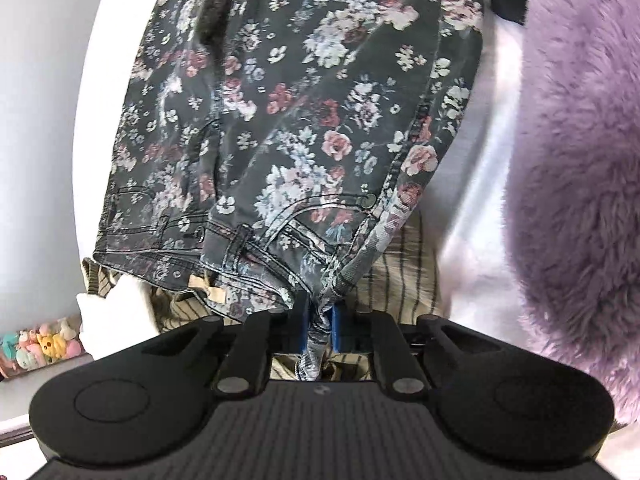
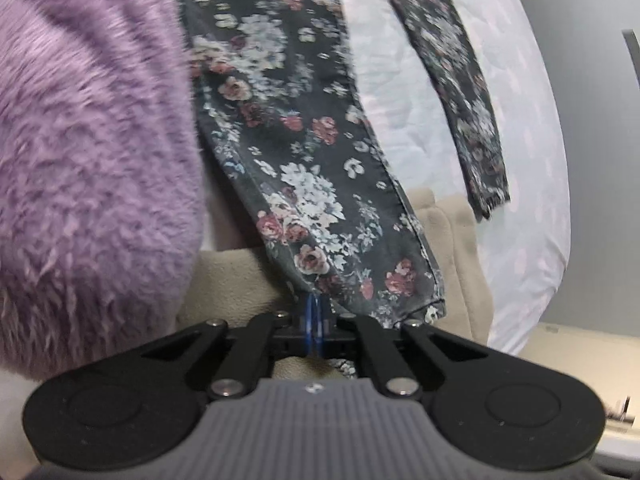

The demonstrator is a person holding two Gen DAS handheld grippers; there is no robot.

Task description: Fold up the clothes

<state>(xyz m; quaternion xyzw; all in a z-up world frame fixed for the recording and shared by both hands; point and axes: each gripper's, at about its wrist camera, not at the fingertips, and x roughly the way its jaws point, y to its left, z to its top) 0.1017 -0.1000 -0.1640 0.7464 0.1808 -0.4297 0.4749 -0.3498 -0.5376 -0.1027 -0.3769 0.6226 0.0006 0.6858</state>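
Left claw [image 1: 320, 320]: nearest the left wrist camera; blue pads clamped together on a bunched fold of the floral trousers at the waistband edge, cloth passing between them.
Right claw [image 2: 315, 320]: nearest the right wrist camera; blue pads pressed together on the hem corner of one trouser leg.
Bed [image 2: 532, 184]: pale quilted cover with faint pink marks, carrying the clothes.
Purple fleece [image 1: 576, 184]: long-pile lilac fabric, filling the right of the left wrist view and the left of the right wrist view; lies just beside the trousers.
Floral trousers [image 1: 288, 112]: dark grey denim printed with white, pink and red flowers; spread on the bed, waistband toward the left claw, legs running away from it. One leg ends at the right claw; the other leg [image 2: 460, 80] lies apart, its frayed hem free on the cover.
Striped garment [image 1: 400, 276]: beige with thin dark stripes, under the waistband.
Beige fleece [image 2: 452, 240]: plain cream cloth under the held hem.
Belt loop [image 1: 240, 240]: on the waistband.
Rivet [image 1: 367, 200]: metal, at the pocket corner.
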